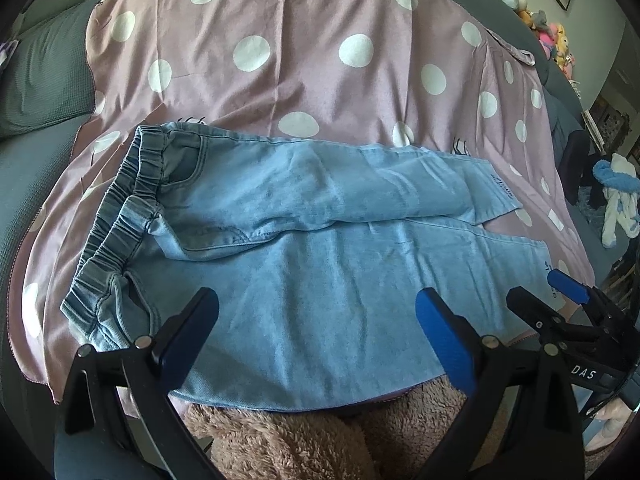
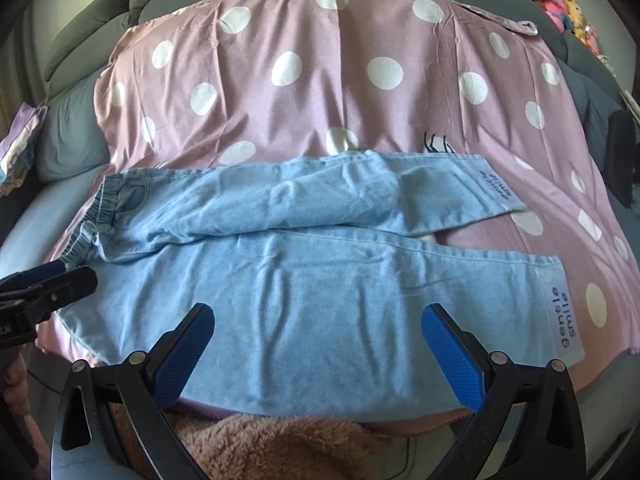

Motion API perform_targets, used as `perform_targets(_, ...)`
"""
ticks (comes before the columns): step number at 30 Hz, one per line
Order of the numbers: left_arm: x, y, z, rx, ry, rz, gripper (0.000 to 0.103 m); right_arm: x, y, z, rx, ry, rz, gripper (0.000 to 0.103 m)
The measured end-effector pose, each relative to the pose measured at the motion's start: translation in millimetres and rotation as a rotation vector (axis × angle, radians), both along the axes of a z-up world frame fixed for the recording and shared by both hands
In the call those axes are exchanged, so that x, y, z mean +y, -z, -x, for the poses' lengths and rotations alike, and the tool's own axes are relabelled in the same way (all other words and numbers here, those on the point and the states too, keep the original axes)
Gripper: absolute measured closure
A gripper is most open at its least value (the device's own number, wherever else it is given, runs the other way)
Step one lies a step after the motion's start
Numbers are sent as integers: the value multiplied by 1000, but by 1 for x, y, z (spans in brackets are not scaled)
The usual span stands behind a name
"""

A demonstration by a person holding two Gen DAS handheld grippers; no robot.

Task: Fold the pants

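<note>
the left gripper [image 1: 316, 320] is held with its jaws wide apart and nothing between them, hovering just above the near edge of the pants [image 1: 304, 240] close to the waist end. the right gripper [image 2: 318, 334] is likewise held with jaws spread and empty, above the near leg [image 2: 320, 300] toward its lower half. whether either gripper touches the cloth cannot be told, but no fabric is seen pinched in either.

the pants are laid flat and lengthwise across a pink spotted sheet [image 1: 280, 60] on a bed, with the elastic waistband [image 1: 120, 216] to the left and both hems to the right. the far leg [image 2: 340, 188] lies just beside the near leg, slightly overlapping it near the crotch and parting from it toward the hems, where a wedge of sheet is visible between them. a printed label [image 2: 568, 316] is seen at the near hem.

the task is judged to be at its start: the garment has been spread out and roughly smoothed, but no fold has yet been made. one leg is still to be brought over the other, and the length is then to be folded, probably hems toward waistband. a brown fleecy cloth [image 2: 280, 448] is seen below the near edge, and soft toys [image 1: 552, 32] sit well apart at the far right.
</note>
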State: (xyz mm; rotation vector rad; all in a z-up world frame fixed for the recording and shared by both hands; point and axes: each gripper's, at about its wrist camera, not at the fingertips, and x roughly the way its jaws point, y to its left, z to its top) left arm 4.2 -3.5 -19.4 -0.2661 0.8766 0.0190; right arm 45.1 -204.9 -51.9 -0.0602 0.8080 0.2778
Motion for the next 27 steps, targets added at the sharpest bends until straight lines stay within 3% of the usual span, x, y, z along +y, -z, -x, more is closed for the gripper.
perform_targets(21, -14, -2, 3, 8, 28, 14, 5, -12, 2, 4, 12, 9, -36, 0)
perform_targets(27, -15, -7, 4, -3, 47, 72, 5, -12, 3, 3, 16, 8, -41, 0)
